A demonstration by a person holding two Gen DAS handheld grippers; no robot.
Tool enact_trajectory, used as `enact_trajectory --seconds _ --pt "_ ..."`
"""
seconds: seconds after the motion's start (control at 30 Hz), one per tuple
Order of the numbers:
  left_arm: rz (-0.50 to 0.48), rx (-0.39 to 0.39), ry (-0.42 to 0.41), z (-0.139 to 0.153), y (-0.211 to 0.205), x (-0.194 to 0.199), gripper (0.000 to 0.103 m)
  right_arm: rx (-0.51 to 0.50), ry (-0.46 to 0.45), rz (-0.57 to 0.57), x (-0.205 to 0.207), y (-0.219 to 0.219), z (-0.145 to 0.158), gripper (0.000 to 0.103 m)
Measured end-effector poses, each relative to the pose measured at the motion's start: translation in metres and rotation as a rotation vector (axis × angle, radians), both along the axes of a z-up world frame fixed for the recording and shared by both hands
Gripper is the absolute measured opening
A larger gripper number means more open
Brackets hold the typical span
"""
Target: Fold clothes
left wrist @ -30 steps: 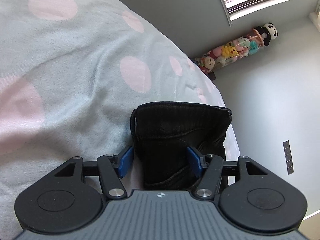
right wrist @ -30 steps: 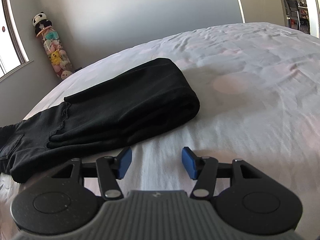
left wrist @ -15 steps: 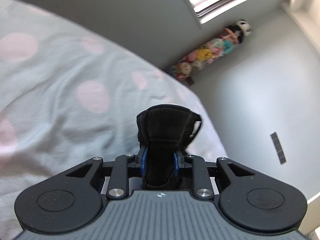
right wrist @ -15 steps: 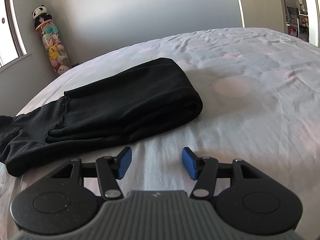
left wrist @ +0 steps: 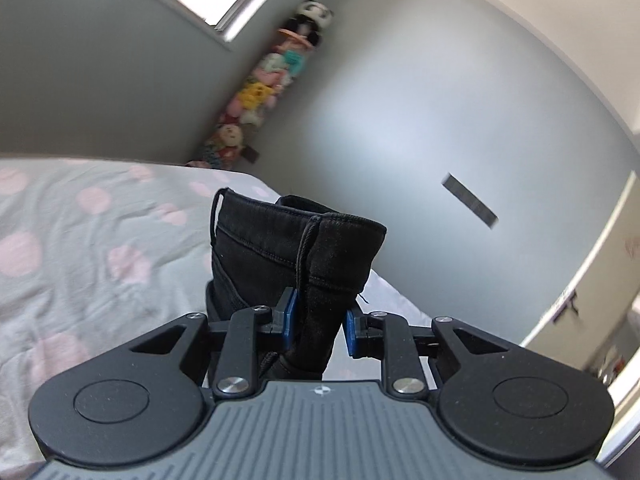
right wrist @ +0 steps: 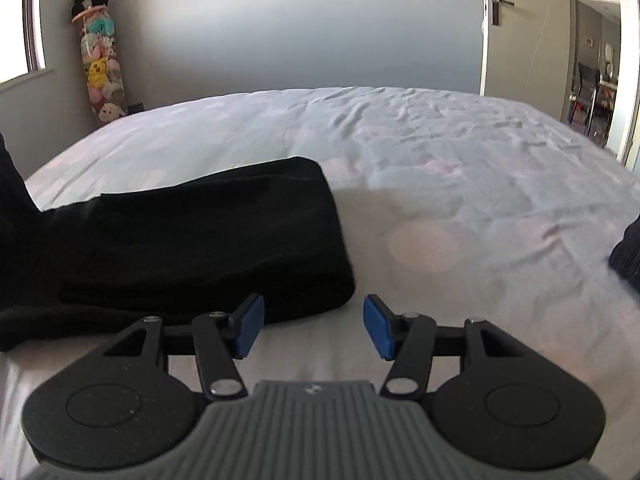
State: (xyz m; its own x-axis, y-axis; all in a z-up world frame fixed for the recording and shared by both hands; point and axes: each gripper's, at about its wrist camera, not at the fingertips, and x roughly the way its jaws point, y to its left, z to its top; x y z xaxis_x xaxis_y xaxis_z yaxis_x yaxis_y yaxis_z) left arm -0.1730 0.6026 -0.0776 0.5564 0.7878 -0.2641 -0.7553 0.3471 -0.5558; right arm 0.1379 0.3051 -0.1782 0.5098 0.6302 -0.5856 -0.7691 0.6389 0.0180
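Note:
My left gripper (left wrist: 318,322) is shut on the waistband end of the black trousers (left wrist: 296,248) and holds it raised above the bed. In the right wrist view the rest of the black trousers (right wrist: 192,248) lies folded on the bed, and their left end rises out of view at the frame's left edge. My right gripper (right wrist: 314,326) is open and empty, low over the sheet just in front of the trousers' folded right end.
The bed has a pale sheet with pink dots (right wrist: 460,184). A tall tube of plush toys (right wrist: 100,60) stands in the room corner by the window. A dark item (right wrist: 628,256) lies at the right edge of the bed. An open doorway (right wrist: 592,72) is at the right.
My left gripper closed on the trousers' waistband and lifted it off the bed, tilting upward. My right gripper moved lower and closer to the folded end and stayed open.

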Motion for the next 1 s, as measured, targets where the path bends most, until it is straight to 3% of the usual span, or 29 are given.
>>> enact_trajectory --seconds 0.1,0.27,0.5,0.6,0.7,0.83,1.0 --pt "-0.034 0.008 0.039 0.011 -0.006 0.034 0.027 0.02 -0.018 -0.018 0.012 -0.011 -0.007 0.059" --pt "-0.107 0.052 0.107 0.035 -0.012 0.093 0.027 0.124 0.073 -0.026 0.032 -0.019 -0.009 0.059" --pt "-0.24 0.161 0.162 0.052 -0.058 0.172 0.026 0.225 0.217 -0.067 0.058 -0.033 -0.007 0.059" --pt "-0.3 0.168 0.184 0.04 -0.076 0.205 0.026 0.275 0.322 -0.116 0.071 -0.046 -0.006 0.059" --pt "-0.377 0.141 0.237 0.017 -0.093 0.24 0.026 0.302 0.336 -0.132 0.08 -0.054 -0.002 0.059" --pt "-0.475 0.136 0.37 -0.023 -0.119 0.275 0.026 0.299 0.357 -0.161 0.093 -0.062 -0.004 0.059" --pt "-0.569 0.135 0.537 -0.068 -0.154 0.291 0.026 0.269 0.394 -0.176 0.106 -0.061 -0.012 0.059"
